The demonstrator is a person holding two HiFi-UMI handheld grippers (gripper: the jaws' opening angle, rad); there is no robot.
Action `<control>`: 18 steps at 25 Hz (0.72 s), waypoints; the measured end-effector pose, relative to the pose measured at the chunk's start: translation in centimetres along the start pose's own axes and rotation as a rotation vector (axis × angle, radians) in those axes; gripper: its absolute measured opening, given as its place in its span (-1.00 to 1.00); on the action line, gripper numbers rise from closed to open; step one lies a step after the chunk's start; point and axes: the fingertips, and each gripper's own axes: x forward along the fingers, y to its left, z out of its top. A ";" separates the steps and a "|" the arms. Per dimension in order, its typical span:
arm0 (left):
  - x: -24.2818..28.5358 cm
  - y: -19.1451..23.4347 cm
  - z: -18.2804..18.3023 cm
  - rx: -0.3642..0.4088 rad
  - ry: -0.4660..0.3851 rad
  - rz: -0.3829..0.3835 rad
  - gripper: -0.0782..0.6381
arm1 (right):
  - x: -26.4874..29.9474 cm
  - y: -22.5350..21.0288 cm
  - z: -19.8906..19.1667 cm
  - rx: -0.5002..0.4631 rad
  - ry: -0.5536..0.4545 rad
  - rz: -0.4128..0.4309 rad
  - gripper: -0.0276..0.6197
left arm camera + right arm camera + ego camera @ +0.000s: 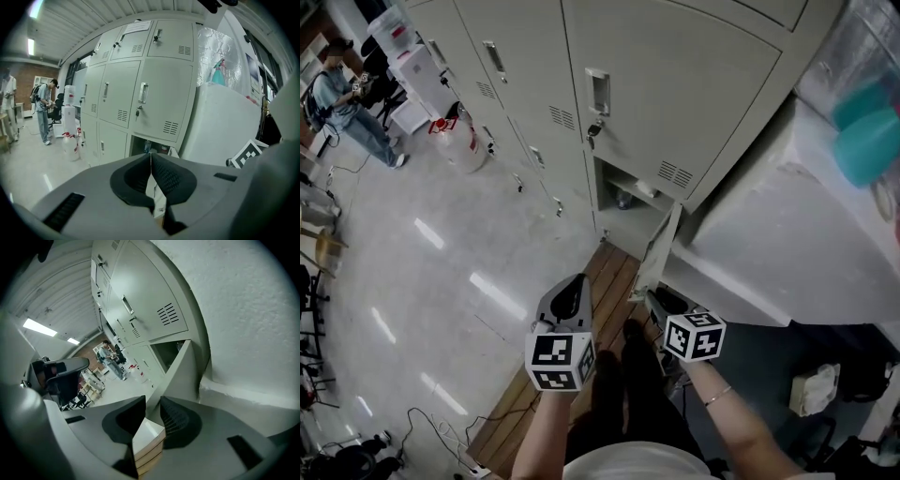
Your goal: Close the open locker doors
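Foot of a grey locker bank (675, 84), with one bottom compartment (628, 199) gaping and every other door in view looking shut. Door (654, 255) of that compartment hinged on the compartment's right side, swung out to about a right angle and caught edge-on from above. Long axis running straight out from the compartment toward the person, free edge at the near end, above the wooden boards (614, 267) laid in front of the compartment. Outer face turned away to the compartment's right, toward a rough white block (769, 234) standing against that side.

Right gripper (658, 300) just beside the door's free edge, out in front of the compartment and on the outer-face side, jaws parted with nothing pinched between them. Lined up, in its own view, with the door's thin edge running away toward the compartment. Left gripper (575, 284) also out in front of the compartment but farther to its left, on the inner-face side, pads pressed together at the tips and empty.

Closing not yet begun, by the look of it. Probably a job for the right gripper, the nearer one and the only one on the pushing side: a nudge against the outer face near the free edge, sweeping leftward and back into the compartment. Risk worth noting: a push too close to the hinge, or along the door's length rather than across it, likely to move nothing.
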 end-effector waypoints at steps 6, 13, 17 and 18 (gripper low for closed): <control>-0.5 2.0 0.7 -0.022 -0.010 0.048 -0.72 | 2.0 2.2 0.5 -0.057 0.044 0.052 -0.66; -0.8 4.3 1.4 -0.053 -0.018 0.122 -0.72 | 5.2 4.5 1.7 -0.131 0.089 0.117 -0.63; -0.6 5.4 1.9 -0.073 -0.026 0.161 -0.72 | 7.2 5.5 2.9 -0.200 0.114 0.138 -0.69; -0.6 5.7 2.0 -0.080 -0.028 0.170 -0.72 | 7.7 5.7 3.2 -0.210 0.120 0.142 -0.69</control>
